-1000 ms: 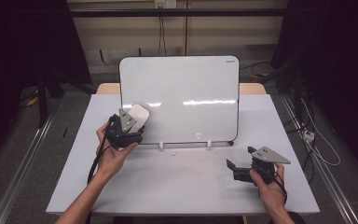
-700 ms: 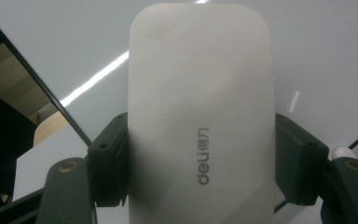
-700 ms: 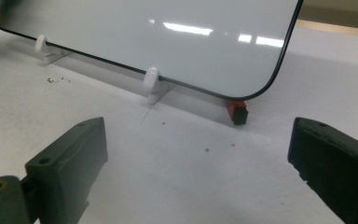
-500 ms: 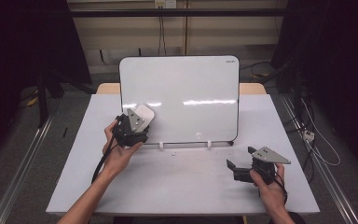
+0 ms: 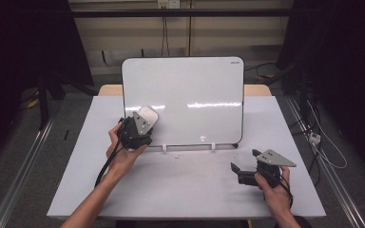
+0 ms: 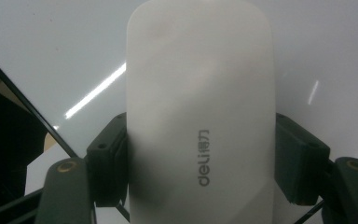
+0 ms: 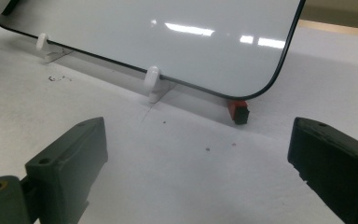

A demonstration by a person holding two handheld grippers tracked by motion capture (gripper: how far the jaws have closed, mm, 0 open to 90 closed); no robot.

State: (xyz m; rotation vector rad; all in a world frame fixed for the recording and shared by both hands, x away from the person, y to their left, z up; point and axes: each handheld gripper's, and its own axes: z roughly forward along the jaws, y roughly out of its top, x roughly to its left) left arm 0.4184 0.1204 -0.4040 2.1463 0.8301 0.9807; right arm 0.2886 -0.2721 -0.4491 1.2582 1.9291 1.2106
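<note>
Right now the left tongs (image 5: pixel 141 124) squeeze the white eraser (image 6: pixel 200 116) from both sides, pressing it flat against the whiteboard (image 5: pixel 190 95), near its lower left corner. Right tongs (image 5: pixel 240 172) rest wide apart, holding nothing, below the whiteboard.

Bare forearms, black hand-held tongs

Left tongs (image 5: pixel 140 124) and right tongs (image 5: pixel 237 172) both matt black, blocky rectangular jaw pads on rounded arms with brass-coloured pivot screws; grey three-cornered plate on top of each; black cable trailing from the left one along the wrist; no sleeves reaching the forearms
</note>
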